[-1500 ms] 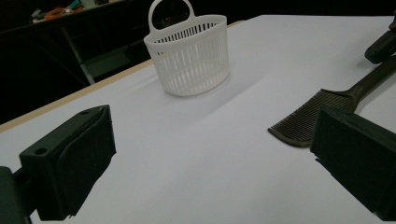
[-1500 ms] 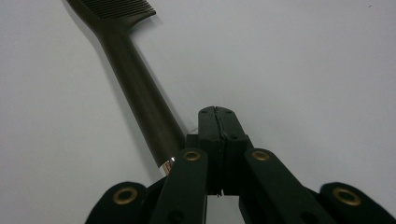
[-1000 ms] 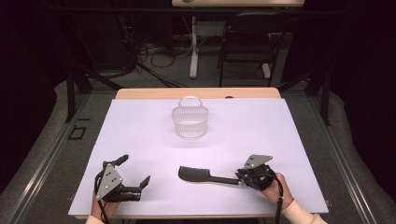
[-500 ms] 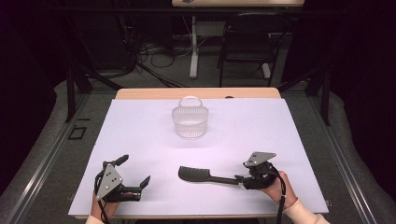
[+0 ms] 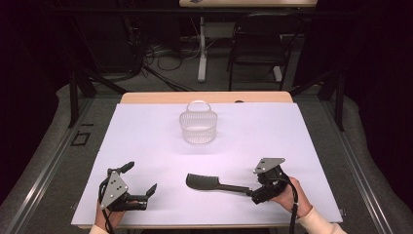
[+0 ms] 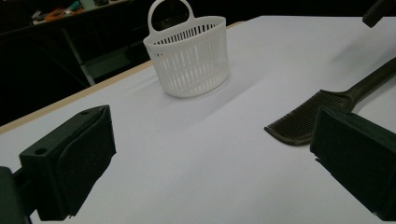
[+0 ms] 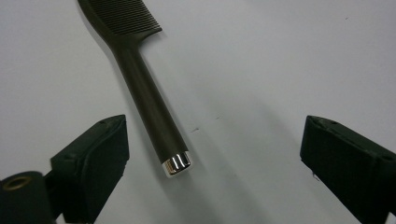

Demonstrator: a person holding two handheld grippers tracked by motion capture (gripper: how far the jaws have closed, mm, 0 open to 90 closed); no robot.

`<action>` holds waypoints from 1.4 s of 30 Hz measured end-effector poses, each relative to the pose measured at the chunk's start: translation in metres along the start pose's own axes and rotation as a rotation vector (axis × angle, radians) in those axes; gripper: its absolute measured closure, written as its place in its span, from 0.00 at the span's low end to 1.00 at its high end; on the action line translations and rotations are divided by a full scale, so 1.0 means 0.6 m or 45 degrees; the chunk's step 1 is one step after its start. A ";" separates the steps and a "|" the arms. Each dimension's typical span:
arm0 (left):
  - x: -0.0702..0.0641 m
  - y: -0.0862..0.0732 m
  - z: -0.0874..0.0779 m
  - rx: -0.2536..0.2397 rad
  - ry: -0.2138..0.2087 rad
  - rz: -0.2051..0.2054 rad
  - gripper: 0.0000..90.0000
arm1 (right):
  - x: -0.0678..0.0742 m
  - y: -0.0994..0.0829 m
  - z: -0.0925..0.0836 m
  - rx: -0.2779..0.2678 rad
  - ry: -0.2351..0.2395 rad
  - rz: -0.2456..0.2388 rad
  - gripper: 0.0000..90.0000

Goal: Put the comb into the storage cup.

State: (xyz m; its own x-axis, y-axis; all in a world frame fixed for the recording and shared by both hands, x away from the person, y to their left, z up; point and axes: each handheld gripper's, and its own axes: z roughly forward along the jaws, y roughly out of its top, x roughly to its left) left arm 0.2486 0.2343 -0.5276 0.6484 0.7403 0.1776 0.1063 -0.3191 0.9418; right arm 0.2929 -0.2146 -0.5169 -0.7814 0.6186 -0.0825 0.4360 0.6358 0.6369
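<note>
We are at the approach: our right gripper hangs over the handle end of the dark comb, jaws spread wide and holding nothing. In the right gripper view the comb's chrome-capped tip lies between the two jaws, nearer the left one, and neither jaw touches it. As we judge it, the next move calls for lowering onto the handle, centring it between the jaws, and closing across its width.

The comb lies flat on the white table, near the front edge, between our two hands. Its long axis runs almost parallel to that edge, slightly slanted; the toothed head points toward our left, the handle toward our right gripper.

Our left gripper rests near the front left, also wide open and empty. The white slotted basket stands upright, well apart, toward the far side.
</note>
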 end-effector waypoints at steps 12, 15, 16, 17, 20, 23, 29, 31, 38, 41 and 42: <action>-0.001 0.001 0.000 -0.001 0.000 0.000 0.00 | 0.016 0.038 -0.004 0.062 0.037 -0.110 0.00; -0.001 0.001 -0.001 -0.004 0.001 0.003 0.00 | 0.022 0.050 -0.001 0.084 0.056 -0.137 0.00; -0.001 0.001 -0.001 -0.004 0.001 0.002 0.00 | 0.022 0.050 -0.001 0.084 0.056 -0.137 0.00; -0.001 0.000 -0.001 -0.002 0.001 -0.002 0.00 | 0.023 0.052 -0.001 0.093 0.062 -0.145 0.00; 0.000 0.000 0.000 -0.001 0.000 0.001 0.00 | 0.027 0.058 0.005 0.104 0.079 -0.163 0.00; -0.001 0.000 0.000 0.002 0.002 0.002 0.00 | 0.031 0.065 0.011 0.129 0.097 -0.176 0.00; -0.001 0.001 0.000 0.002 0.003 0.005 0.00 | 0.043 0.078 0.022 0.179 0.121 -0.211 0.00; -0.001 0.001 0.000 0.002 0.004 0.005 0.00 | 0.046 0.080 0.025 0.195 0.122 -0.209 0.00; -0.001 0.001 0.000 0.002 0.003 0.008 0.00 | 0.053 0.091 0.037 0.238 0.140 -0.234 0.00; -0.001 0.001 0.000 0.002 0.005 0.007 0.00 | 0.057 0.097 0.044 0.263 0.154 -0.257 0.07; -0.001 0.001 0.000 0.002 0.005 0.007 0.00 | 0.057 0.097 0.044 0.263 0.154 -0.257 0.07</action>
State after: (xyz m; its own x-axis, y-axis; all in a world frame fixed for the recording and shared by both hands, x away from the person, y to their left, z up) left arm 0.2480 0.2338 -0.5271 0.6460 0.7408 0.1840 0.1039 -0.3241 0.9403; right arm 0.3035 -0.1440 -0.5029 -0.9034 0.4189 -0.0918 0.3385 0.8280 0.4471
